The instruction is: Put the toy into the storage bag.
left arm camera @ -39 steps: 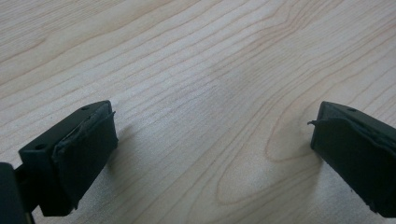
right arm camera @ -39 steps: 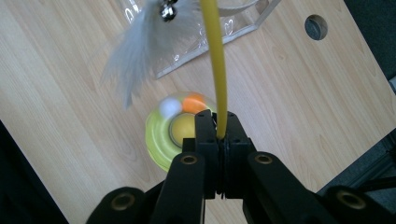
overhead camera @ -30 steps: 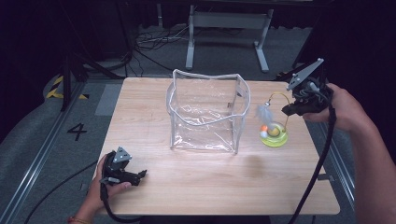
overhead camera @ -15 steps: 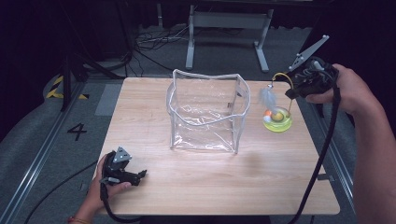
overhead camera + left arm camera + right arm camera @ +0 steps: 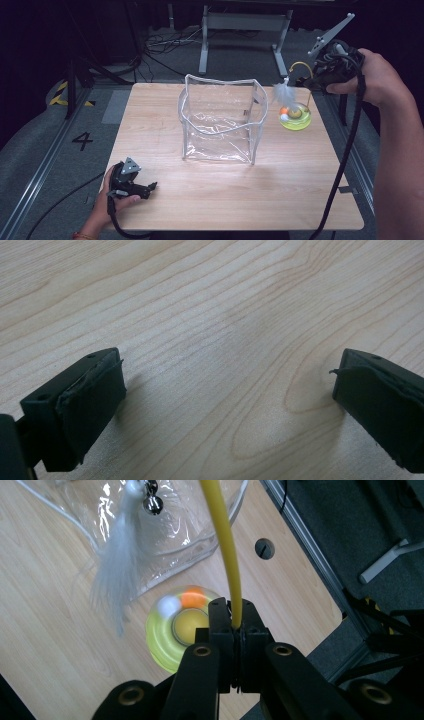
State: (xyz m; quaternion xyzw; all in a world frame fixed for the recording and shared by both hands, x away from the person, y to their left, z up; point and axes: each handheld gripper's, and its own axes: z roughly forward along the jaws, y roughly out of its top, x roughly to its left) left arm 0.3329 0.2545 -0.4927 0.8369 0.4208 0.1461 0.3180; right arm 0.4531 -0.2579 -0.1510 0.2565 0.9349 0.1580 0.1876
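High view: the clear bag (image 5: 220, 120) stands open-topped in the middle of the table (image 5: 280, 200), and everything else is placed from it. The right gripper (image 5: 320, 80) hangs in the air to the bag's right, above and just beyond the yellow-green toy disc (image 5: 295, 118), which looks slightly clear of the tabletop, close beside the bag's right wall. A yellow wand (image 5: 302, 70) arcs from the jaws toward the bag, and its white feather (image 5: 283, 93) dangles just outside the bag's right rim. The bag's mouth therefore lies to the left of the held toy, so the coming move likely turns on carrying it leftward over that rim. The left gripper (image 5: 145, 187) rests well in front of the bag, near the table's front-left edge; the right hand is by far the nearer to the toy. Count: one bag, one toy, one feather, two grippers.

Left gripper view: its jaws stand spread apart over bare wood, nothing between them.

Right gripper view: the jaws are pressed together, pinching the wand, whose long axis runs away from them toward the bag. The disc sits directly below, carrying one orange ball (image 5: 193, 598) and one white ball (image 5: 168, 605). A small bell (image 5: 151, 500) hangs beside the feather.
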